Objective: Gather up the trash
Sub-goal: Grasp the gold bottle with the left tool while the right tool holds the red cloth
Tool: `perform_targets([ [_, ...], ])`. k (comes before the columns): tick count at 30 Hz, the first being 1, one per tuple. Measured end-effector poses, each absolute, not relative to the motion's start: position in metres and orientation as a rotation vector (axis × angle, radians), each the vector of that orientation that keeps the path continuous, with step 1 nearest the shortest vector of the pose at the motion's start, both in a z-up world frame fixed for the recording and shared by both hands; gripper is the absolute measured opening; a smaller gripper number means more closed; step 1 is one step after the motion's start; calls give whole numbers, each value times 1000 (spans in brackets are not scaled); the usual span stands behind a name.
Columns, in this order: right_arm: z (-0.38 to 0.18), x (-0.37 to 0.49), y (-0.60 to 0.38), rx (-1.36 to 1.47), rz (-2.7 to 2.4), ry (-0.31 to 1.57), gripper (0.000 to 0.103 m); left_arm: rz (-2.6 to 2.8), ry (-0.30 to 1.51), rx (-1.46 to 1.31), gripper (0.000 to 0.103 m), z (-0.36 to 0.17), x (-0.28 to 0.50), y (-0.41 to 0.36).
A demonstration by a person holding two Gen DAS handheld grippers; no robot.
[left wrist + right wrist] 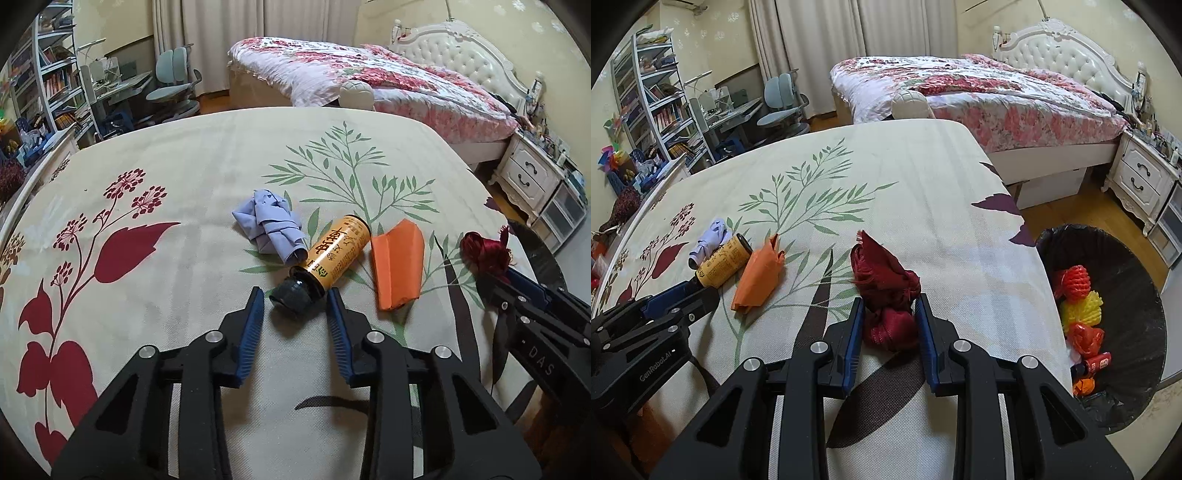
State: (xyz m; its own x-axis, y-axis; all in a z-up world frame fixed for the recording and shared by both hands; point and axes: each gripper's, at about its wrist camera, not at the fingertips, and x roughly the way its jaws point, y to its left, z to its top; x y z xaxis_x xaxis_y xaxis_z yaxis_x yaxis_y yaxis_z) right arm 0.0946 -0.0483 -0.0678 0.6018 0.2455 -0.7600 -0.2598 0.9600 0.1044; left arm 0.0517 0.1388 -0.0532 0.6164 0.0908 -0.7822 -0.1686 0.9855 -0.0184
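Nearest me, my left claw [295, 301] is straddling the dark cap of a yellow-labelled bottle [325, 260] lying on the flowered tablecloth [166, 184]; I cannot tell whether its blue pads are touching the cap. Just left of the bottle is lying a crumpled lilac paper [271, 227], just right a folded orange paper [399, 267]. Further right, my right claw [890, 306] is pinching a dark red tassel bundle [886, 295]. Beyond the table's right edge is standing a black-lined bin [1126, 295] holding colourful trash.

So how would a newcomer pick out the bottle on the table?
Start at the round table with the leaf-print cloth. Three items lie in a row near its front; the bottle is the middle one, between crumpled lilac paper and folded orange paper. It alone is a yellow-labelled cylinder with a dark cap.
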Motion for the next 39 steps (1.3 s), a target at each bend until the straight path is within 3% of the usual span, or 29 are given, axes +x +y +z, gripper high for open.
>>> perform_targets([
  [11, -67, 93, -49, -16, 291, 877, 29, 118, 899, -69, 31, -51, 27, 139],
  [15, -67, 93, -49, -17, 291, 877, 29, 114, 886, -68, 59, -49, 30, 139],
  [20, -68, 92, -49, -17, 291, 876, 29, 104, 875, -25, 59, -47, 43, 136],
  [22, -68, 92, -49, -17, 291, 876, 29, 92, 886, -23, 58, -50, 48, 135],
  [24, -68, 92, -49, -18, 290, 876, 29, 83, 903, -28, 45, -54, 51, 135],
  [29, -68, 91, -49, -17, 290, 875, 29, 51, 890, -10, 24, -54, 48, 130],
  [39, -68, 89, -50, -13, 287, 873, 28, 72, 885, -17, 23, -53, 43, 128],
])
